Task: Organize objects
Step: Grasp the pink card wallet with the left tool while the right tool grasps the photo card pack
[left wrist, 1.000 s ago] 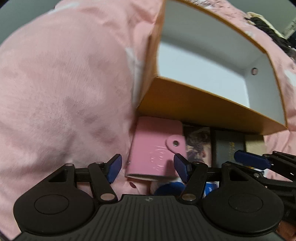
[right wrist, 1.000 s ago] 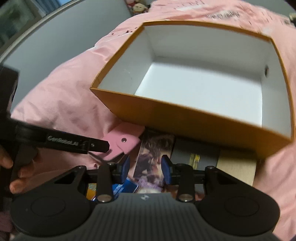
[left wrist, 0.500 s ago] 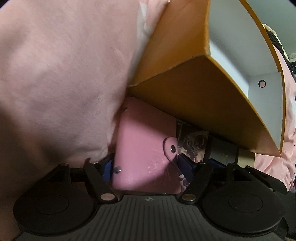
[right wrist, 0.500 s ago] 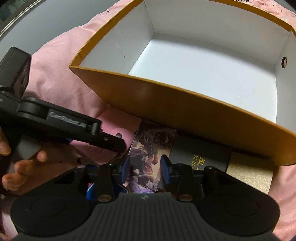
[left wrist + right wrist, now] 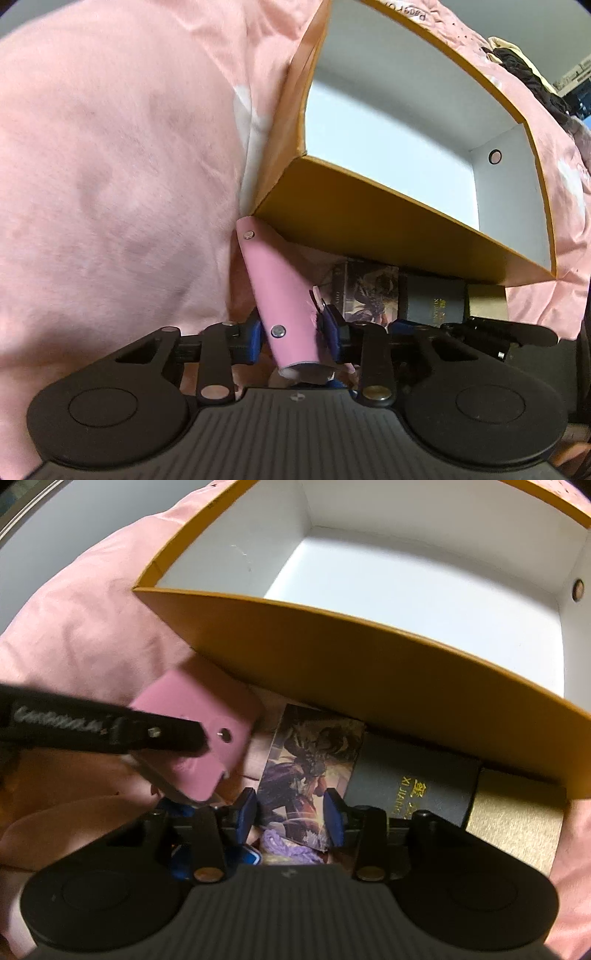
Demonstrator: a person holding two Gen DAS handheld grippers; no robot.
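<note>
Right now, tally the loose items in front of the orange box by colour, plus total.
Pink: 1, the pink card holder, in the left gripper
Illustrated purple print: 1, the picture card, between the right gripper fingers
Dark grey: 1, the dark box
Gold: 1, the gold box
Total: 4

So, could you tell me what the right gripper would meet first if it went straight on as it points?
Probably the illustrated purple card box lying between the right gripper fingers; depth is unclear.
</note>
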